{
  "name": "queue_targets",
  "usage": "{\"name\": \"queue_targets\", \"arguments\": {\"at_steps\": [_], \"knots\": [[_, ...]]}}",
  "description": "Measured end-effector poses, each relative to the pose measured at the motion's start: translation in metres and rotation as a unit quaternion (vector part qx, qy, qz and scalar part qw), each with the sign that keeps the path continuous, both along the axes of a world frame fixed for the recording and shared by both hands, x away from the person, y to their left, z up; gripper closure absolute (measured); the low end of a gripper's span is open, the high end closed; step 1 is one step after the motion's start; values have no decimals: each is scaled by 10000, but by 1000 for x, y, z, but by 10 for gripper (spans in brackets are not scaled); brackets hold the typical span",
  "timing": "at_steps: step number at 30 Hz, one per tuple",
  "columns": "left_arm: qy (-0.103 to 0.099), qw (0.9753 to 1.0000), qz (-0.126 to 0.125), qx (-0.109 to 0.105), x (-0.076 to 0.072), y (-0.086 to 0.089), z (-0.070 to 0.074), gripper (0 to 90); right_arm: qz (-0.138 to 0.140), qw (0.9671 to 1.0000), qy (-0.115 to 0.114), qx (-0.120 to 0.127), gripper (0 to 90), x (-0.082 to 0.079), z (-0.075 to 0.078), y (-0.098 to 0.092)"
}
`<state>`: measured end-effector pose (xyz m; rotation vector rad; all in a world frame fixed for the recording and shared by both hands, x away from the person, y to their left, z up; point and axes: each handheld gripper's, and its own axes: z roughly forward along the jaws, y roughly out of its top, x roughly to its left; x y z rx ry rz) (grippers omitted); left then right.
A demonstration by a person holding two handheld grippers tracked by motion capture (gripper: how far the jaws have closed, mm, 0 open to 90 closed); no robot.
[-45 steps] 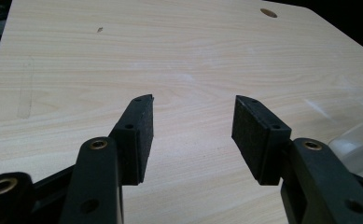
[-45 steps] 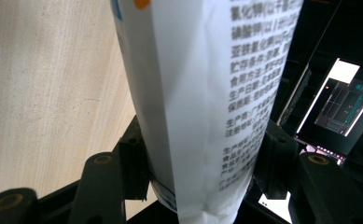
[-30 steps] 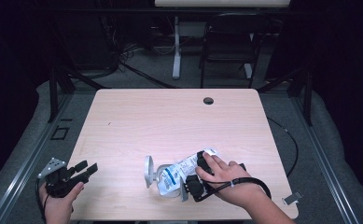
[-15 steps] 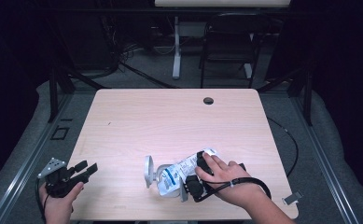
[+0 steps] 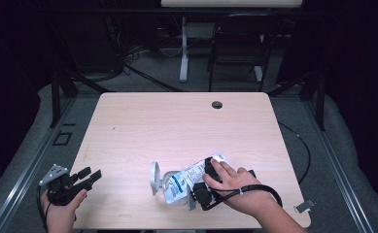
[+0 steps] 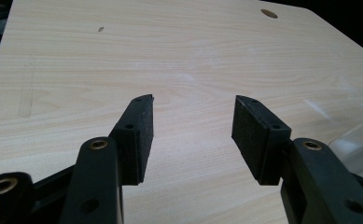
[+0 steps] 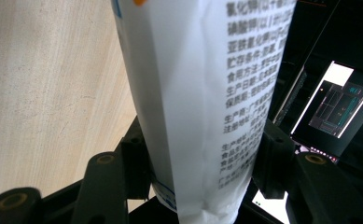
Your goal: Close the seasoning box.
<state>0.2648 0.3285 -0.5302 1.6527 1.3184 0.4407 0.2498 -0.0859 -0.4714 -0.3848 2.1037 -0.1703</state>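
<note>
Light wood table (image 5: 177,126) is seen from the high view, with a small dark hole (image 5: 217,104) near its far edge; a dark floor and a chair (image 5: 240,43) lie beyond.

A white printed pouch (image 5: 189,177) lies on the near-right part of the table, flat, with its long axis running roughly left-right and tilted a bit away toward the right. A pale round piece (image 5: 154,175) stands at its left end; what it is cannot be told.

The right gripper (image 5: 201,187) is held at the pouch's near side under the person's right hand (image 5: 235,187). In the right gripper view the pouch (image 7: 202,93) is seen clamped between both black jaws, the pads pressed against either face of it near one end, and the pouch runs straight up along the gripper's line of sight.

The left gripper (image 5: 87,175) is held off the near-left corner by the left hand (image 5: 60,204), well apart from the pouch. Its jaws are spread wide with only bare table between them in the left gripper view; a pale edge of the pouch (image 6: 359,144) is caught at that view's right.

Judged relation: the pouch lies to the right of the left gripper, its free left end being the nearer one, so any second grasp would be made there by a rightward reach. The right hand is clearly the nearer one and already has it.
</note>
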Motion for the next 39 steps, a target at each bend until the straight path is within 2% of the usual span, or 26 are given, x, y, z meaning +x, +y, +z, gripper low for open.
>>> {"name": "queue_targets", "arguments": {"at_steps": [14, 39], "knots": [[17, 10000, 6, 10, 0, 1, -1, 489, -3, 9999, -65, -97, 492, -1, 1, 1], [20, 10000, 7, 13, 0, 1, -1, 489, 13, 9999, -53, -94, 510, -1, 3, 1]]}}
